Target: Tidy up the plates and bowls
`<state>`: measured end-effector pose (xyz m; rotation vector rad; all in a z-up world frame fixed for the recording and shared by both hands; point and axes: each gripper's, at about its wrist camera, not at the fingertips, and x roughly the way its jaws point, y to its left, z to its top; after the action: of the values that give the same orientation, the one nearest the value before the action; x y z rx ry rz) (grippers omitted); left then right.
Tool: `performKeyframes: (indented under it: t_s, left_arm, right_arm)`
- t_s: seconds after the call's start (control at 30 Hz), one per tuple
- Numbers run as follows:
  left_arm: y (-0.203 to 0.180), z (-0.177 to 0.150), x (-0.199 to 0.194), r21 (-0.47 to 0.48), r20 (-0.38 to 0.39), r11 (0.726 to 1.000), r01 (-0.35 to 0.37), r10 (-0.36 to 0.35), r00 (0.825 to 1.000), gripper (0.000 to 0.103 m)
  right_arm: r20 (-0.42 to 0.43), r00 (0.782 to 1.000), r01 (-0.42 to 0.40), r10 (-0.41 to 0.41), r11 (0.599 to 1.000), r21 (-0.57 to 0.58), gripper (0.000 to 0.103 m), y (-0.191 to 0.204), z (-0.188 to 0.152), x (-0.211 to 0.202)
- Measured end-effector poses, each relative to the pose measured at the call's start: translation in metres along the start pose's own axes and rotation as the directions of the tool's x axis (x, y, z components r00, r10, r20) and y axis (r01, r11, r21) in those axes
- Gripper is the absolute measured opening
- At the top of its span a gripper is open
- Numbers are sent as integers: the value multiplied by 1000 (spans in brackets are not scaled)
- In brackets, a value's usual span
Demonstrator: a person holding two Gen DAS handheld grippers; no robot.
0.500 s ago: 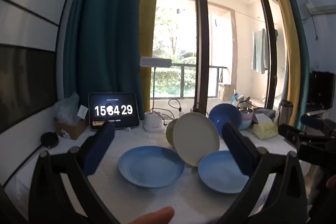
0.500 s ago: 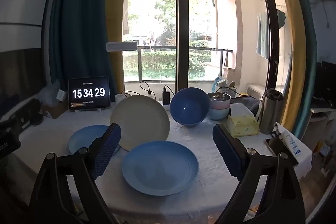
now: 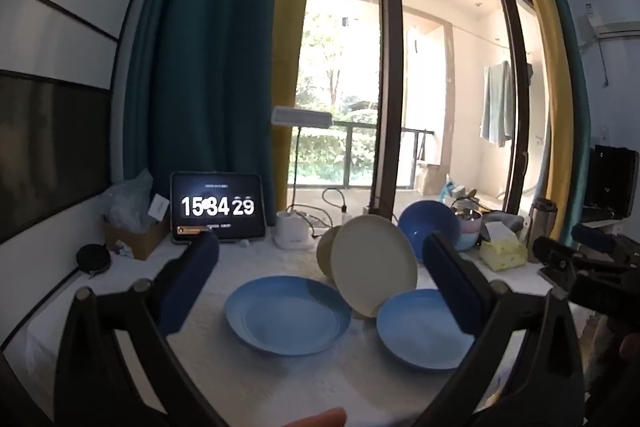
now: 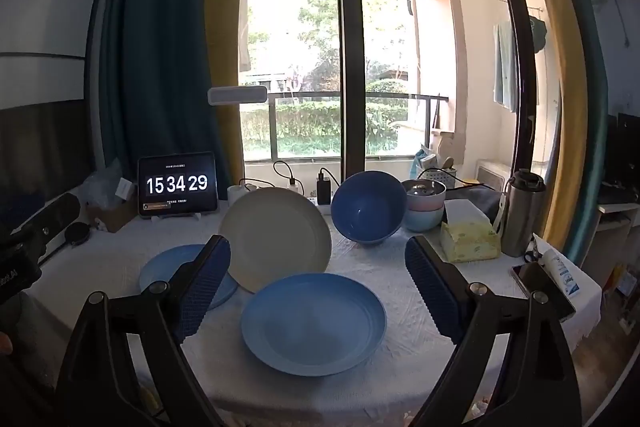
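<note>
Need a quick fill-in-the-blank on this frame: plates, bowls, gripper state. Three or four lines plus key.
1. Both the left gripper and the right gripper are ____ and hold nothing.
2. The beige plate stands tilted; the two light blue plates lie ____.
3. The dark blue bowl is tipped on its ____.
4. The tablet displays a ____.

Missing words: open; flat; side; clock

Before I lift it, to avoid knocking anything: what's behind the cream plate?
A tan bowl props the cream plate from behind; most of it is covered.
</note>
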<state>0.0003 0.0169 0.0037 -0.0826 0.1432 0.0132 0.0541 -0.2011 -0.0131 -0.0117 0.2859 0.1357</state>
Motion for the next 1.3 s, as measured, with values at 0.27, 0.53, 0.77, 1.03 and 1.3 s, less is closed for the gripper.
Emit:
performKeyframes:
  t_s: [0.27, 0.53, 0.77, 1.03, 1.3]
  left_arm:
    - [1, -7, 3, -7, -23, 1000, -19, 19, 1000, 103]
    - [1, -6, 2, -18, -19, 999, -37, 36, 999, 103]
    - [7, -6, 3, -54, -31, 998, -29, 27, 999, 103]
    - [3, -7, 1, -38, -24, 999, -33, 32, 999, 103]
    - [6, -7, 1, -49, -25, 999, -23, 22, 999, 103]
  right_arm:
    - [-4, 1000, -9, 9, 1000, -6, 92, 3, -1, 1]
    - [-14, 1000, -22, 21, 1000, -11, 92, 2, -1, 1]
    - [-16, 1000, -22, 22, 1000, -7, 92, 2, -1, 2]
    - [-19, 1000, -25, 25, 1000, -7, 92, 2, -2, 1]
    - [-35, 999, -30, 30, 999, -14, 92, 7, -1, 4]
